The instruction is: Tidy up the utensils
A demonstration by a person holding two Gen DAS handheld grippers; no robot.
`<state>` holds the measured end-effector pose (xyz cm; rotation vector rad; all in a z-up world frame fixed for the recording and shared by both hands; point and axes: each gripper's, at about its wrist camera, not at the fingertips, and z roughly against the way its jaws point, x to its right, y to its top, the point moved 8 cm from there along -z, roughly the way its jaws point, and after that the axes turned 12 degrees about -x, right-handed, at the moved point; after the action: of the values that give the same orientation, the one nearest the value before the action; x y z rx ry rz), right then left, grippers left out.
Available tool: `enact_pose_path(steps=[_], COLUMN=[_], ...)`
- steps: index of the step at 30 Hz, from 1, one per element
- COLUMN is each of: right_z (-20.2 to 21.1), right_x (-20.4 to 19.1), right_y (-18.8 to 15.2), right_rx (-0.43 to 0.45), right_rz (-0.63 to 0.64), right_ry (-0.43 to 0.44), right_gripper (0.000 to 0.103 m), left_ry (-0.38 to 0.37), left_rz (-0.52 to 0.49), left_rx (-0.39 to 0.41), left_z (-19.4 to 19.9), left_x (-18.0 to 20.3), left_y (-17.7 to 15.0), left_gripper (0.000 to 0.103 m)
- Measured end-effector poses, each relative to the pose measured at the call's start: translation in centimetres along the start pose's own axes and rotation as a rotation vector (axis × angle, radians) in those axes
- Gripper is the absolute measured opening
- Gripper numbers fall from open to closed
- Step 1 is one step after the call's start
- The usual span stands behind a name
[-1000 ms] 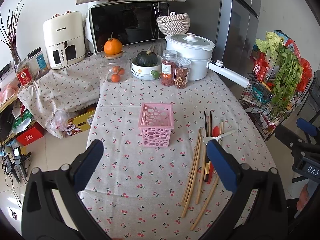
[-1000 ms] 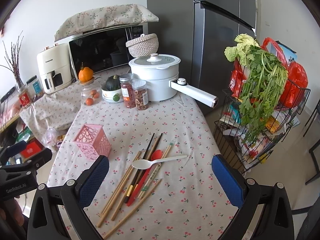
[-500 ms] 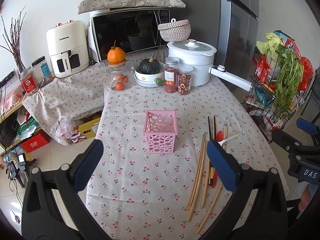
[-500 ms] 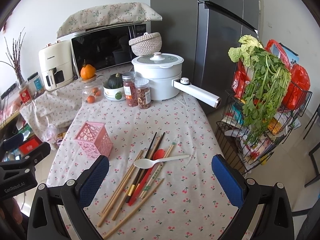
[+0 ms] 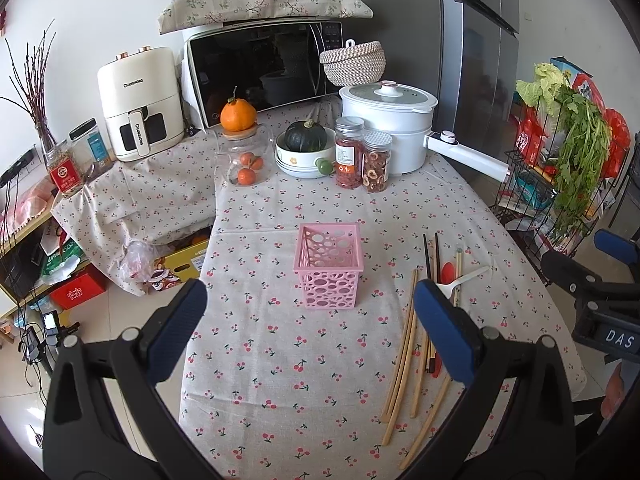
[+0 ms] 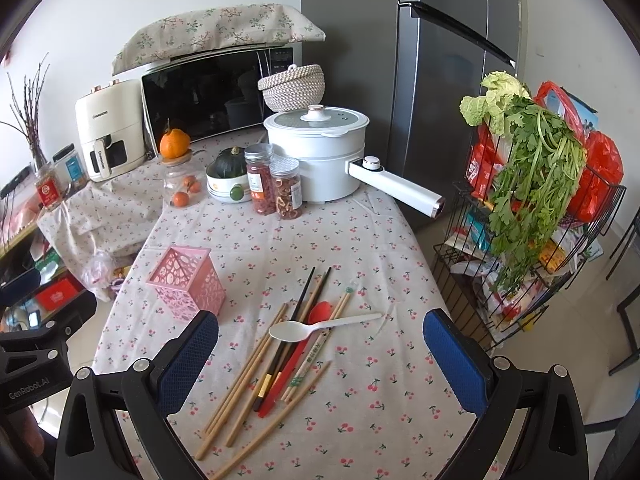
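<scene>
A pink perforated holder (image 5: pixel 329 267) (image 6: pixel 188 280) stands upright and empty in the middle of the cherry-print tablecloth. To its right lies a loose pile of wooden and black chopsticks (image 5: pixel 404 340) (image 6: pixel 256 356), with a red spoon (image 6: pixel 298 350) and a white plastic spoon (image 6: pixel 316 327) (image 5: pixel 462 280) on top. My left gripper (image 5: pixel 310 326) hovers open above the near part of the table, in front of the holder. My right gripper (image 6: pixel 320 354) hangs open over the pile, nothing between its blue pads.
At the table's far end stand a white pot (image 6: pixel 320 148) with a long handle (image 6: pixel 396 190), two spice jars (image 6: pixel 276 186), a bowl with a squash (image 6: pixel 228 172) and a jar of oranges (image 6: pixel 182 184). A wire rack of greens (image 6: pixel 528 208) stands right of the table.
Both grippers have drawn back and risen slightly, so the table and its objects sit a little lower and farther in both views. Nothing on the table moved.
</scene>
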<state>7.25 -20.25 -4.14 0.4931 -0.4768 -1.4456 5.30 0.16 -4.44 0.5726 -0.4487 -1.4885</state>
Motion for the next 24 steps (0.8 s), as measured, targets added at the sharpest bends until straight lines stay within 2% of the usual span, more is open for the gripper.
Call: enact_pose_path(steps=[24], right_z=[-0.94], right_x=[-0.29], right_y=[-0.17], right_rx=[-0.024], right_rz=[0.002], right_ry=[0.005], right_gripper=[0.103], left_ry=[0.002], left_rz=[-0.005], left_rx=[0.003], left_z=[0.07], left_x=[-0.05], left_y=[-0.14], left_gripper=[0.102])
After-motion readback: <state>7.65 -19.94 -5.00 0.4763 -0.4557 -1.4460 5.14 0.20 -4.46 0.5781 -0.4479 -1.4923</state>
